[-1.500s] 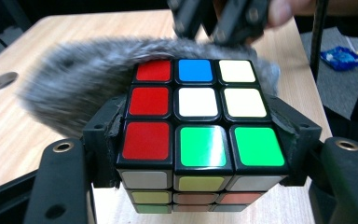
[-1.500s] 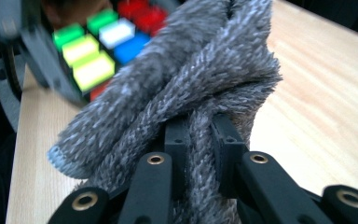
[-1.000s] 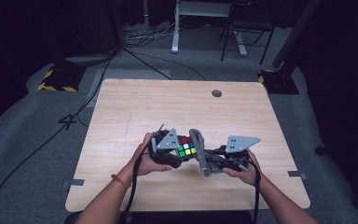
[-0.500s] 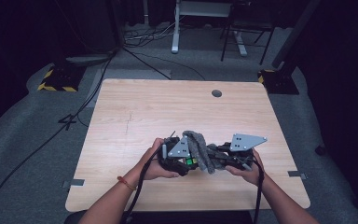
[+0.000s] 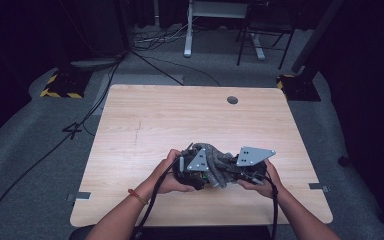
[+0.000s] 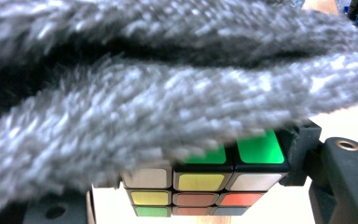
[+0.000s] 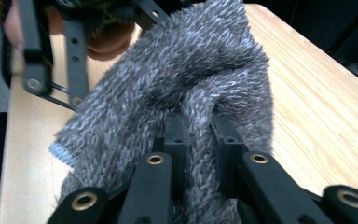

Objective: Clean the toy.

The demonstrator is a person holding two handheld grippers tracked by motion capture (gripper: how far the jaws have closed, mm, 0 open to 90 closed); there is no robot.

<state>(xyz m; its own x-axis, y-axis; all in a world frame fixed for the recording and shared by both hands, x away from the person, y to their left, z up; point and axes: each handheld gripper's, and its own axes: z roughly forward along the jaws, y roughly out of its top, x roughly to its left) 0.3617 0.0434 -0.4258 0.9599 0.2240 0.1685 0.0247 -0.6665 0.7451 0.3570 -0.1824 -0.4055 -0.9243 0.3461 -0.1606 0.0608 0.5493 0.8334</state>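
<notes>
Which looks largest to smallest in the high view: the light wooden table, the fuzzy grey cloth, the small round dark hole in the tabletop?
1. Light wooden table, by far the largest.
2. Fuzzy grey cloth, bunched between the two grippers.
3. Small round dark hole, the smallest.

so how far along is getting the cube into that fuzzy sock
Done: the left gripper grips the puzzle cube and the right gripper pinches the grey fuzzy sock. In hand: the sock drapes over the cube's top, its lower rows bare in the left gripper view. Left: probably working it fully in; whether it has entered the opening can't be told.
</notes>
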